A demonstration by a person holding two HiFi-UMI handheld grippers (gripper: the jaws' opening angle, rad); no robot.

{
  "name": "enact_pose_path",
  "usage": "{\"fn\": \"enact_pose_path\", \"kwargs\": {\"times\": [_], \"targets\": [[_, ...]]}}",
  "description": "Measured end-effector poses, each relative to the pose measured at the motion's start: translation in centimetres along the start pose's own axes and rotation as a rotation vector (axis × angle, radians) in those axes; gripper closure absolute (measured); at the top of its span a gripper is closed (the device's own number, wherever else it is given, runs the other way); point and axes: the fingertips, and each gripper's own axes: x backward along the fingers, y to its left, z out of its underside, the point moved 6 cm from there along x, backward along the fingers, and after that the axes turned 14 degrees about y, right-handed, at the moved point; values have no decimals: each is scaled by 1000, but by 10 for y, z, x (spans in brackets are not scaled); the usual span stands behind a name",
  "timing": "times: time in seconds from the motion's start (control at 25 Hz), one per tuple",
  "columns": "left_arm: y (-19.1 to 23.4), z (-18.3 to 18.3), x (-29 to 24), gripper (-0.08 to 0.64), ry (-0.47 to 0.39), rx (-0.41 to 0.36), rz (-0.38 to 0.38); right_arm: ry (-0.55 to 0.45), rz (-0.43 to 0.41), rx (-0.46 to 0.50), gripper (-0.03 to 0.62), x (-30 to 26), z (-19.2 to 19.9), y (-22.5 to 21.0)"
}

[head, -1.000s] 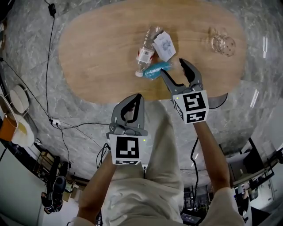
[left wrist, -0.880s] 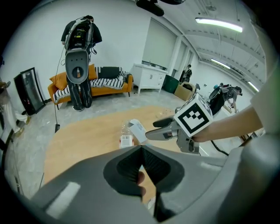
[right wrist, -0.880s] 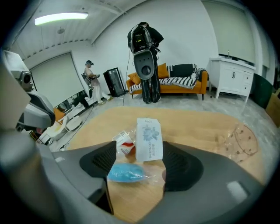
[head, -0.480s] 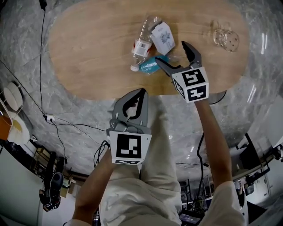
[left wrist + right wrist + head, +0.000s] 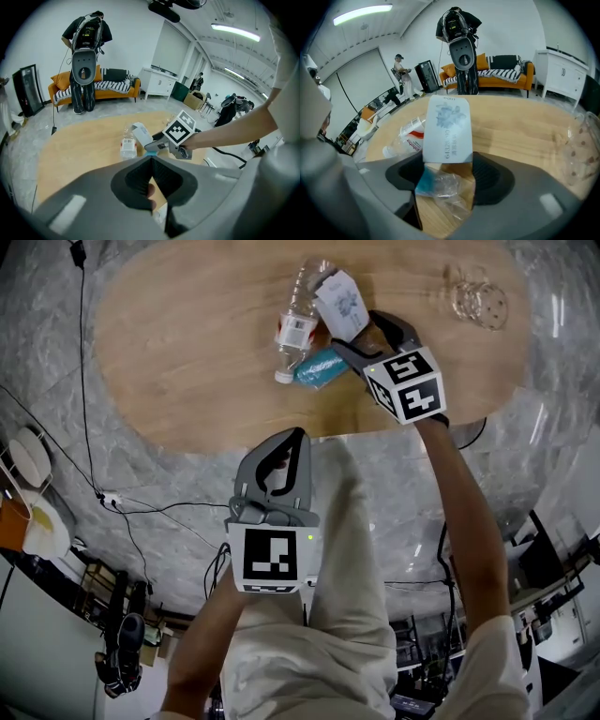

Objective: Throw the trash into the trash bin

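Reaching for the first piece: this reads as the pick-up step, with nothing carried off yet. All the trash sits in one cluster at the far side of the wooden table (image 5: 187, 352): a plastic bottle (image 5: 298, 320) on its side, a white carton (image 5: 342, 306) touching it, and a blue-and-clear wrapper (image 5: 319, 367) just in front of both.

- Right gripper (image 5: 358, 334): pitched steeply down over the cluster, arm stretched well forward over the table edge. Tongs spread wide, though they have just been narrowing. In the right gripper view the wrapper lies between them on the wood and the near end of the carton reaches in between the pads. Neither pad looks to be pressing yet.
- Left gripper (image 5: 296, 439): tongs pressed together, nothing in them. It is held back short of the table edge, above the floor, also angled down, elbow tucked near the body. Idle, by the look of it.
- A clear glass (image 5: 475, 301) stands well apart to the right, likely not part of the job.
- No trash bin shows in any view.

Next move, as I judge it: sink a little lower, pinch carton or wrapper cleanly, lift clear without dragging the bottle, then find the bin. Risk: two items between the tongs, and the slippery wrapper may slide out.
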Motion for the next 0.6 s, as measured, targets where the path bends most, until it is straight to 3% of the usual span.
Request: {"fn": "enact_pose_path", "kwargs": {"times": [0.04,0.16,0.6], "targets": [[0,2,2,560,1,0,-1,0,16,16,263,1,0,0],[1,6,10,560,-2,-3,-4,-17,58,46,265,10,-3,3],[4,7,23,560,-5,-75,13,-132,123,-25,265,52,-10,21]]}}
